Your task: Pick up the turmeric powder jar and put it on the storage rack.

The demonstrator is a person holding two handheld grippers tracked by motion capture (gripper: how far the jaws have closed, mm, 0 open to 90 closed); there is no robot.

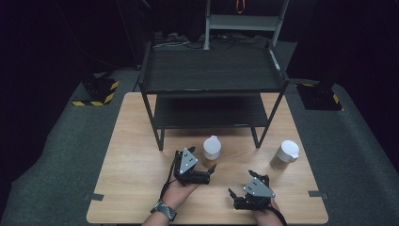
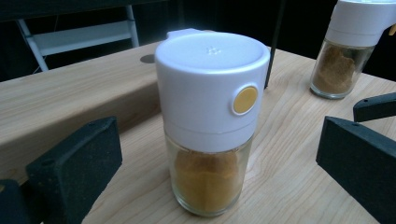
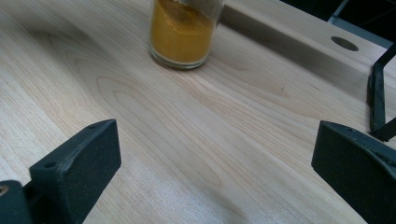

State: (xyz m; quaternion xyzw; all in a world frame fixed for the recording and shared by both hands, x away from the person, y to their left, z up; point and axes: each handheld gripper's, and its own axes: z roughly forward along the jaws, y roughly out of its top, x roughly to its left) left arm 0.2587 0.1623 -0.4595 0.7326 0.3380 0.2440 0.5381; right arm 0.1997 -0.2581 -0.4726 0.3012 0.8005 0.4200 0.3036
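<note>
We see our left gripper [image 2: 219, 154] spread wide around a round glass spice jar [image 2: 210, 126], smooth white cap, ochre powder, grained wooden table [image 2: 93, 88], our right gripper [image 3: 215, 158] wide open, empty.

High view overhead, facing forward; gripper views low, close; perhaps share near jar [image 2: 212, 123].

My black left claw [image 2: 219, 158] faces a white-capped jar [image 2: 211, 121] of ochre powder with a yellow button; pale wood-grain bench [image 2: 299, 177].
</note>
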